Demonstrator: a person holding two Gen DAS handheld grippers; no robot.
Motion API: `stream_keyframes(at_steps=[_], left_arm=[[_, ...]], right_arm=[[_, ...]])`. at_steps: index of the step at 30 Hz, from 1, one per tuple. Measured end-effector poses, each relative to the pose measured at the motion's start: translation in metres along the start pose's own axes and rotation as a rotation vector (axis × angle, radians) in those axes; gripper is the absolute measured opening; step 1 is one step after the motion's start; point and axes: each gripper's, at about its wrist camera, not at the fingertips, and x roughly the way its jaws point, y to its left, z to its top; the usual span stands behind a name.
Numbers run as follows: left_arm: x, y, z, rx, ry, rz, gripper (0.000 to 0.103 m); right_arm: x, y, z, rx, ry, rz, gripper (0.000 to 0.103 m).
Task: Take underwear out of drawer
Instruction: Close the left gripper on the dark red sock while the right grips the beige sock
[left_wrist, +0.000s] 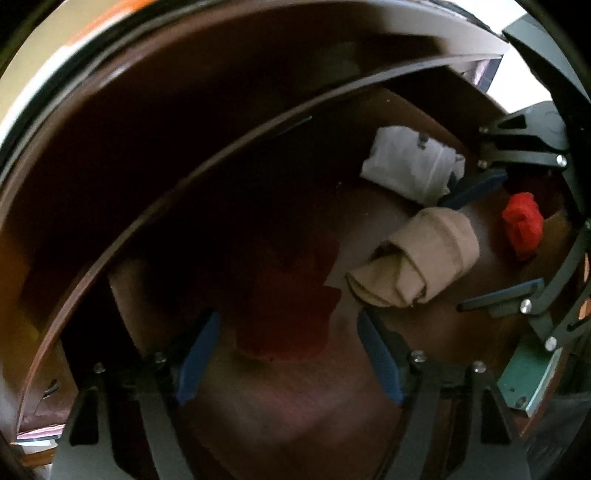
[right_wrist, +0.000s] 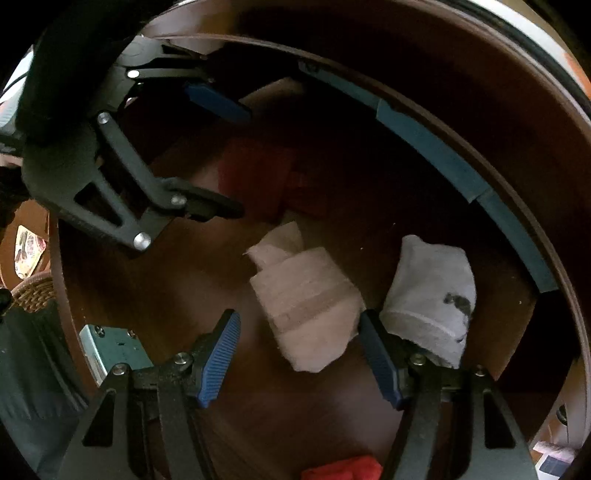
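Both tongs point down into the open brown drawer (left_wrist: 406, 110), left tongs (left_wrist: 288, 354) spread with nothing between them above a dark red garment (left_wrist: 291, 306), right tongs (right_wrist: 299, 354) likewise spread above a folded beige garment (right_wrist: 306, 306) beside a white one (right_wrist: 432, 295).

Dim interior, deep shadows, motion blur, strong fisheye bending at edges
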Motion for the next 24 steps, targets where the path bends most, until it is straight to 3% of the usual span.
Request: stream_keyframes(at_steps=[4,10,12,18,24], left_arm=[[0.009,-0.008,0.002,0.039,0.038,0.007,0.072],[0.017,-0.010,0.004,0.049,0.071,0.018,0.051],[0.017,-0.011,0.004,0.053,0.071,0.021,0.049],[0.017,-0.025,0.006,0.104,0.077,0.063,0.045],[0.011,-0.033,0.010,0.116,0.058,0.075,0.040]], right_arm=[[0.006,-0.001,0.005,0.009,0.024,0.014,0.068],[0.009,0.007,0.009,0.004,0.038,-0.005,0.066],[0.011,0.010,0.010,0.000,0.044,-0.007,0.061],[0.021,0.013,0.020,0.008,0.078,0.008,0.061],[0.018,0.016,0.025,0.020,0.053,-0.004,0.061]])
